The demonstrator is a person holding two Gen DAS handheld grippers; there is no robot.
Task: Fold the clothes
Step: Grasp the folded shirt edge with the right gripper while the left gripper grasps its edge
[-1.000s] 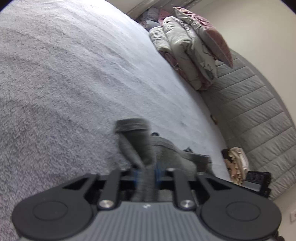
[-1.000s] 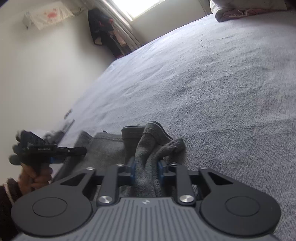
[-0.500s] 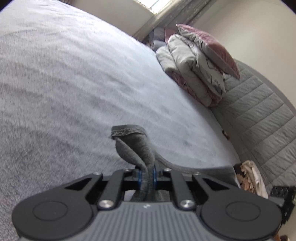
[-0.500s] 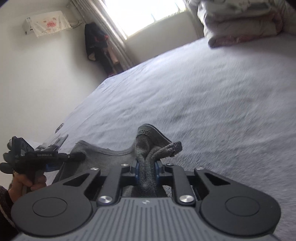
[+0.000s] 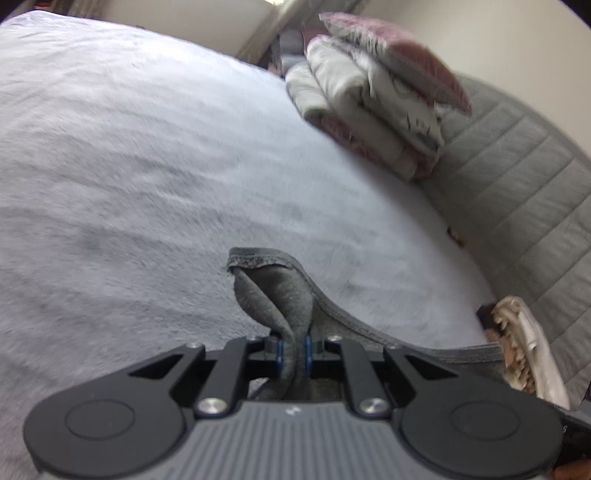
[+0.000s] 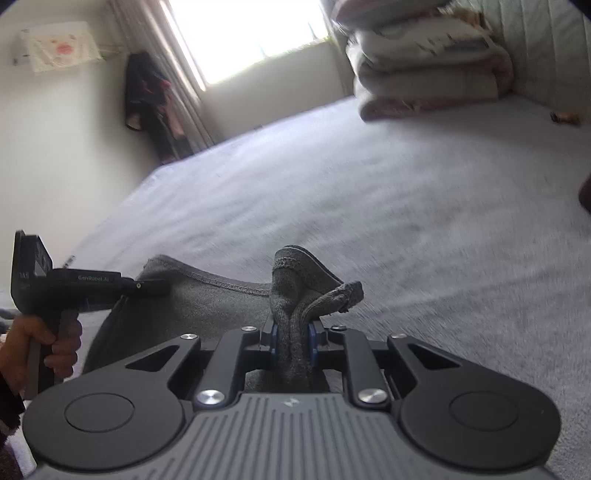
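A dark grey knit garment point(image 6: 207, 306) hangs stretched between my two grippers above the bed. My left gripper point(image 5: 292, 350) is shut on one corner of it, and a hemmed flap point(image 5: 273, 284) sticks up past the pads. My right gripper point(image 6: 292, 345) is shut on another bunched corner point(image 6: 306, 280) with a stitched edge. In the right wrist view the left gripper point(image 6: 155, 286) shows at the left, held by a hand point(image 6: 33, 343), pinching the garment's far end. The hem runs taut between the two grips.
A pale grey fuzzy bedspread point(image 5: 129, 184) covers the bed. Folded quilts and a pink pillow point(image 5: 376, 99) are stacked by the quilted grey headboard point(image 5: 517, 177). A beige bundle point(image 5: 524, 347) lies at the bed's right edge. A window point(image 6: 251, 33) and hanging dark clothes point(image 6: 151, 99) stand beyond.
Both grippers rose with the garment, lifting it off the bedspread and pulling it taut. The views tilted up, showing more of the pillows and window. The jaws stayed clamped on the cloth.
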